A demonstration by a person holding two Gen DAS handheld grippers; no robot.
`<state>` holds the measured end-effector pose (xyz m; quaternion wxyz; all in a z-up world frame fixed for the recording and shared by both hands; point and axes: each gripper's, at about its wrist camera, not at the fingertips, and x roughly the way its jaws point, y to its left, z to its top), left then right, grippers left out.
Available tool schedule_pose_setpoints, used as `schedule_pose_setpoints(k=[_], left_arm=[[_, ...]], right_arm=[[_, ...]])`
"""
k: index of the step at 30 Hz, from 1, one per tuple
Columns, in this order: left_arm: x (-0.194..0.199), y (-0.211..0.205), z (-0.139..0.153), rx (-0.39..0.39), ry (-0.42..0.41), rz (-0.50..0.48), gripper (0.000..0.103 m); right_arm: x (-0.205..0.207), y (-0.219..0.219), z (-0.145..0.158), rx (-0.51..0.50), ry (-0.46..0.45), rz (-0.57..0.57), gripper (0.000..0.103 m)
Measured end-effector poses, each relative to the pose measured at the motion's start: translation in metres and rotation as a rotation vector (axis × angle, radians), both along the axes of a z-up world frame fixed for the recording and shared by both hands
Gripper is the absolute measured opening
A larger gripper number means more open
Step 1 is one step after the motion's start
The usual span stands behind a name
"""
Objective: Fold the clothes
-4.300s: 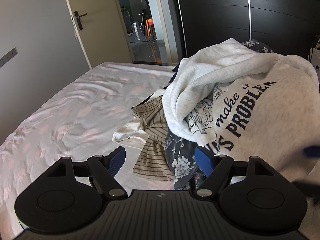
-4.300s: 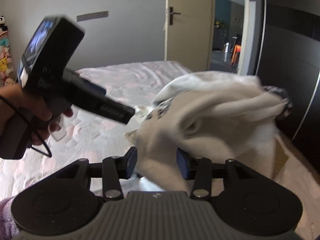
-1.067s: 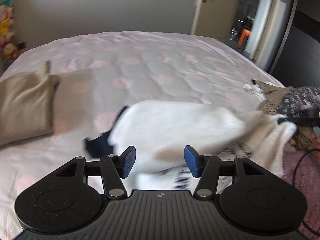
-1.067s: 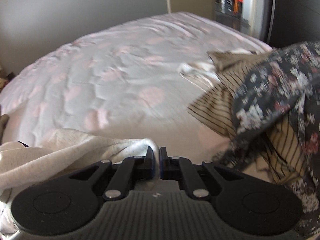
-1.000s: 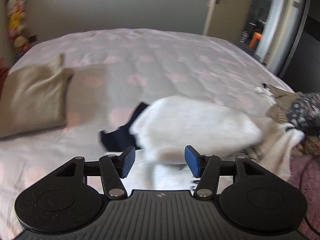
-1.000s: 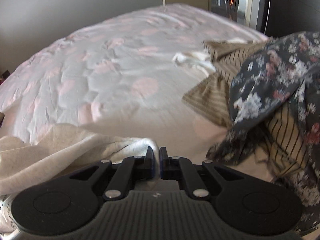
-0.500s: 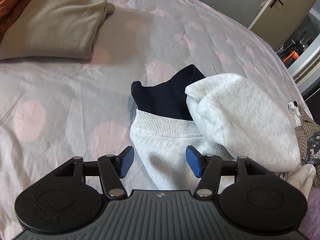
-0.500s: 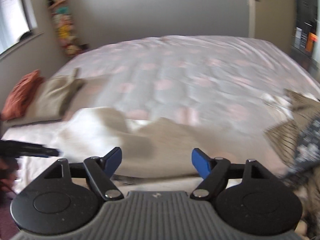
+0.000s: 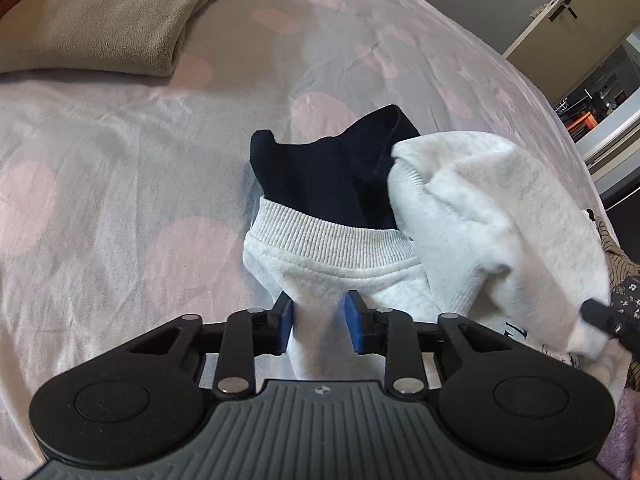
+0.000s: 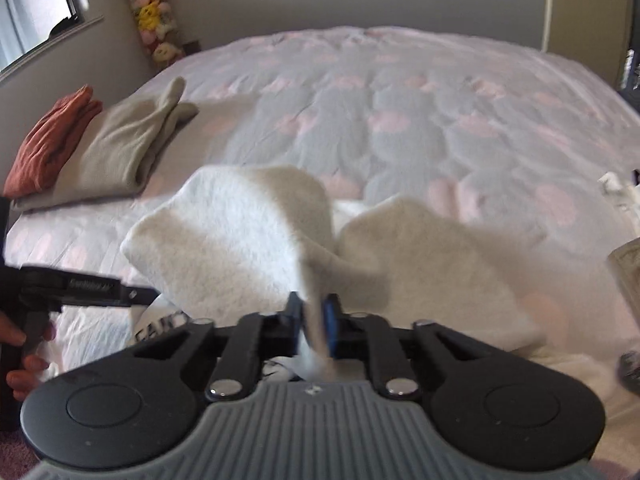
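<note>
A white sweatshirt (image 9: 500, 200) with a ribbed band (image 9: 332, 244) and a dark navy inside (image 9: 332, 168) lies crumpled on the pink-dotted bed (image 9: 100, 160). My left gripper (image 9: 320, 316) is closing just below the ribbed band, and its blue pads pinch a ridge of white fabric. In the right wrist view the same sweatshirt (image 10: 240, 232) rises in two humps. My right gripper (image 10: 314, 316) is shut on a thin fold of it. The left gripper (image 10: 144, 293) reaches in from the left there, held by a hand (image 10: 24, 344).
A folded beige garment (image 10: 120, 148) and a folded rust-red one (image 10: 52, 140) lie at the bed's left side. Striped and floral clothes (image 9: 616, 264) are heaped at the right edge. Plush toys (image 10: 156, 12) stand by the far wall, and a door (image 9: 560, 12) is at the far right.
The left jaws, wide apart half a second ago, have narrowed onto the fabric below the ribbed band. The right gripper let go, swung left, and has shut again on a fold.
</note>
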<state>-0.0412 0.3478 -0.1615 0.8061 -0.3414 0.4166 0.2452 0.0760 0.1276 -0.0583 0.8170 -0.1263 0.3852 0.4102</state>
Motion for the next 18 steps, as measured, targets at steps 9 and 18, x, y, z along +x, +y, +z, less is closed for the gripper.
schedule_pose_setpoints(k=[9,18], left_arm=[[-0.004,-0.004,0.011,0.039,-0.022,0.009,0.004],[0.0,-0.005,0.011,0.061,0.003,0.009,0.008]], right_arm=[[0.101,-0.105,0.046,-0.076,-0.211,-0.463,0.006],[0.114,-0.162,0.028,-0.131,-0.16,-0.552,0.044]])
